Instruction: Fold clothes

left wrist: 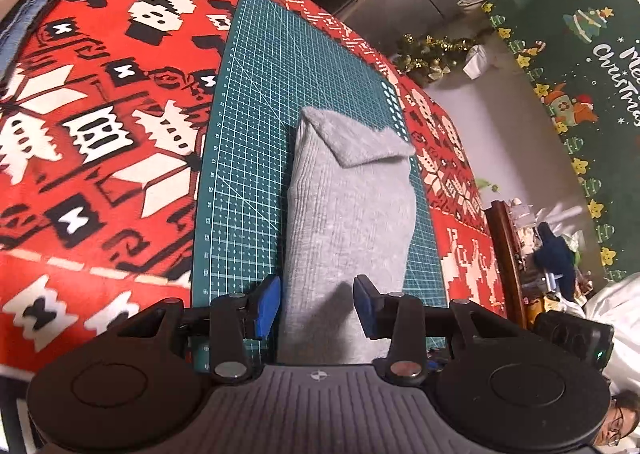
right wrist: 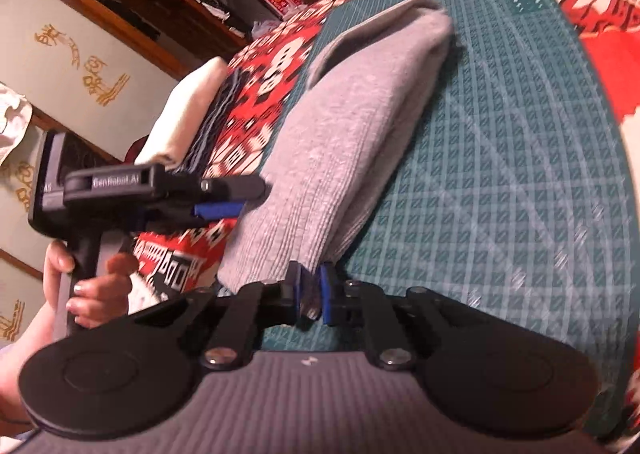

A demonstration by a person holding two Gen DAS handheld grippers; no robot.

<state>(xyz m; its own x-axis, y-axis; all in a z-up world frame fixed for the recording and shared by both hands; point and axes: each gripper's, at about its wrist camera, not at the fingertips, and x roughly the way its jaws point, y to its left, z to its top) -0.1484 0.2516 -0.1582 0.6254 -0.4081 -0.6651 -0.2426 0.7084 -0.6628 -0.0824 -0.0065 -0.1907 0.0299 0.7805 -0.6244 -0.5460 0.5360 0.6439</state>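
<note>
Grey folded garment (left wrist: 348,213) on green mat (left wrist: 256,133); left tongs (left wrist: 318,306) apart, right tongs (right wrist: 311,296) clamped on its edge.

Your grey ribbed garment (left wrist: 348,213) | folded into a long narrow bundle, far corner flapped over | lying flat on the green cutting mat (left wrist: 248,133)

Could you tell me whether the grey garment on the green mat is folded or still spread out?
Folded: the grey garment lies as a narrow, layered bundle on the green mat, stacked edges visible in the right wrist view.
</note>
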